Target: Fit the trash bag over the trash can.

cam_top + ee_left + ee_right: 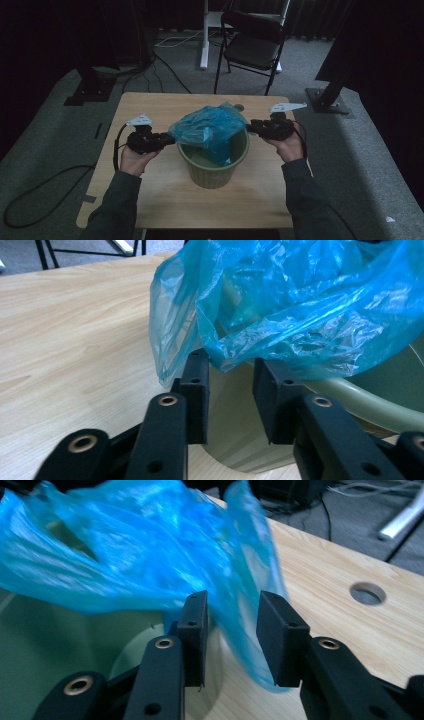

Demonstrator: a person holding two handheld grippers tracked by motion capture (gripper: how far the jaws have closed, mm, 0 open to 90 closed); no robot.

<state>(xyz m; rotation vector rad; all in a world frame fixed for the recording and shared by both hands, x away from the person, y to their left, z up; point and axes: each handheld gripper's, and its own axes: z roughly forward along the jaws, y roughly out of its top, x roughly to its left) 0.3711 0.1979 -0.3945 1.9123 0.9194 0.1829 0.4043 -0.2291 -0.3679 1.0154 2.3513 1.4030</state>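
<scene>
A green ribbed bin (212, 172) stands in the middle of the wooden table (150, 105). A crumpled blue plastic bag (210, 127) lies over its mouth and hangs partly inside. My left gripper (167, 140) points at the bag's left edge and my right gripper (252, 127) at its right edge. In the left gripper view the jaws (230, 367) stand apart, with the bag (300, 305) drooping just past their tips above the bin rim (380, 400). In the right gripper view the jaws (232, 602) are also apart; a fold of bag (125, 555) hangs loose between them, beside the bin (50, 645).
A round hole (367, 593) is cut in the tabletop behind the bin. A black folding chair (252, 42) and a white stand leg (204, 35) are on the carpet beyond the table. Black stand bases sit at left (90, 90) and right (327, 97). Cables trail on the floor.
</scene>
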